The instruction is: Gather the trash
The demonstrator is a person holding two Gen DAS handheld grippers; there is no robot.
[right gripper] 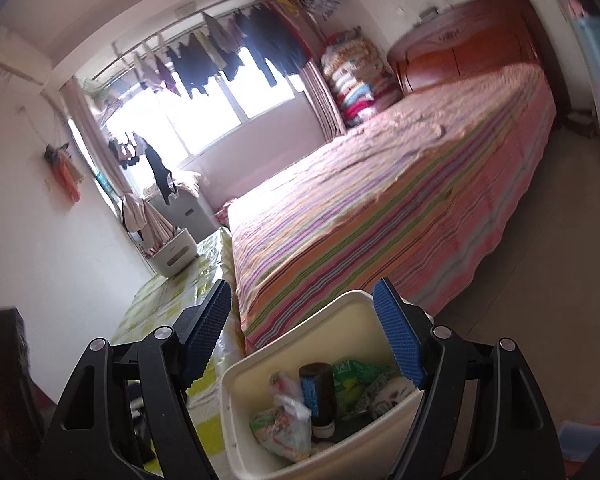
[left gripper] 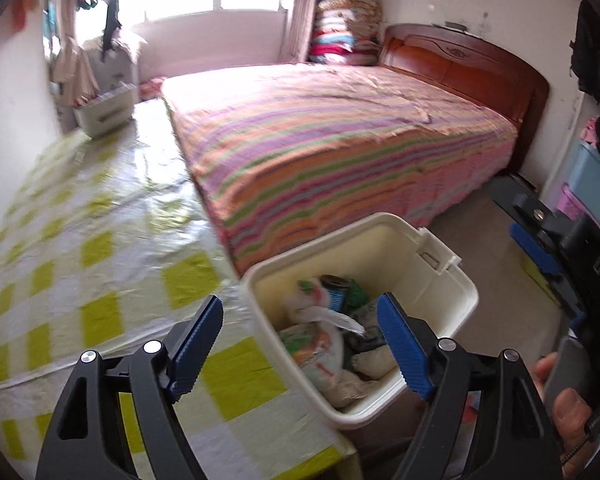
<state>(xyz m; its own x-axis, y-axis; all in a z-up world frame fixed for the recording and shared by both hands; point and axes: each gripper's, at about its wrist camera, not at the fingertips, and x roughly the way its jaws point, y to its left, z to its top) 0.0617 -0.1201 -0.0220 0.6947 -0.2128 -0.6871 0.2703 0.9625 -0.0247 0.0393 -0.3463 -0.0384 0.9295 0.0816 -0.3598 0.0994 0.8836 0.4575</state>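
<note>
Trash (left gripper: 324,344) lies heaped inside a cream plastic bin (left gripper: 466,292): crumpled printed bags, green wrappers and a dark bottle (right gripper: 318,394) standing near upright among them. Bin sits at the corner of a table covered in yellow-checked cloth (left gripper: 99,248), just beside a bed with a striped cover (left gripper: 340,152). Left tool (left gripper: 300,344) hangs above the bin's near rim, blue pads wide apart, nothing between them. Right tool (right gripper: 304,336) is likewise spread wide and empty over the bin. A hand (left gripper: 568,400) shows at the left view's right edge. A second cream container (left gripper: 103,110) stands at the table's far end
</note>
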